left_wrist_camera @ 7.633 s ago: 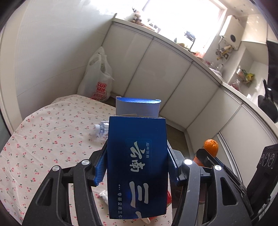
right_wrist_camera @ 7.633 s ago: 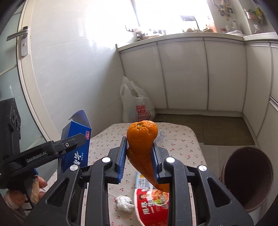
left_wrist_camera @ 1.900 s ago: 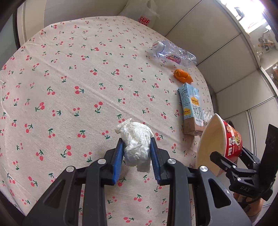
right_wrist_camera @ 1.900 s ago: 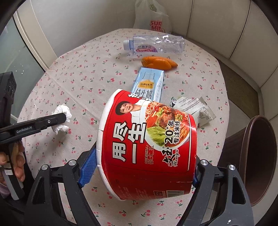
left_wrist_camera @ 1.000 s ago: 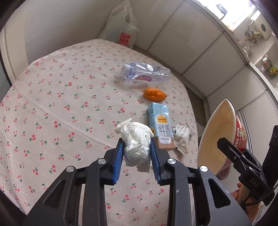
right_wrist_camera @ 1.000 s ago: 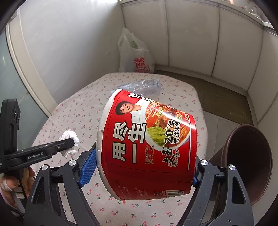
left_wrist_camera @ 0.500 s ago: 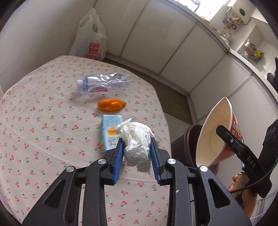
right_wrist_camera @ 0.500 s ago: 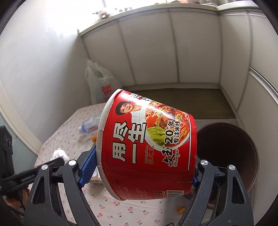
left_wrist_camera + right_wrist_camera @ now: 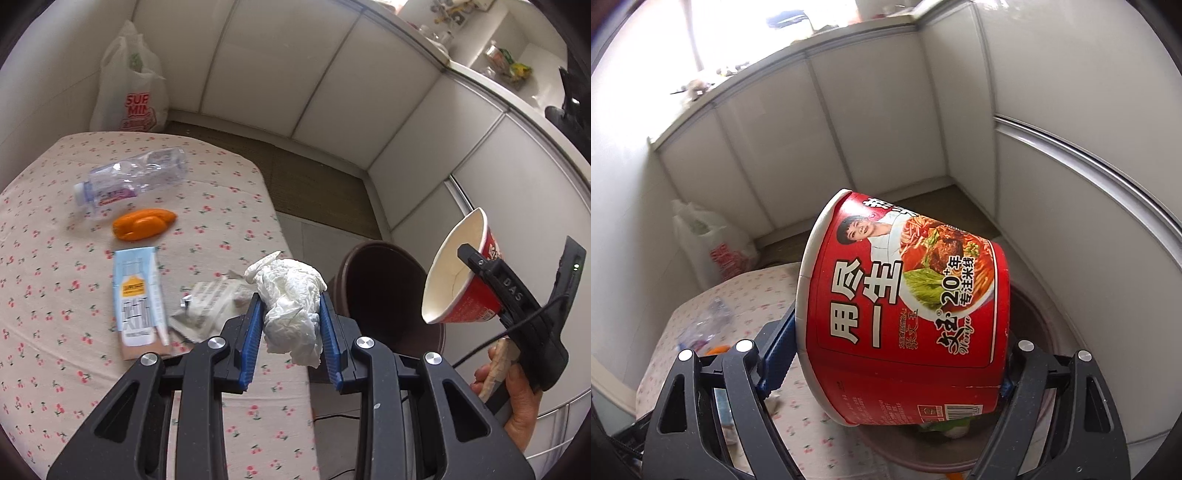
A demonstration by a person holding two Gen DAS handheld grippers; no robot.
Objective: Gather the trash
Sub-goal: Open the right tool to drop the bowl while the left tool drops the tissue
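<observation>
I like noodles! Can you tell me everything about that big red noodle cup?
The noodle cup is a red paper bowl with a white rim, a smiling man, noodles and Chinese writing printed on it. It looks empty inside. The right gripper holds it tipped sideways between its fingers, in the air above the brown bin.
</observation>
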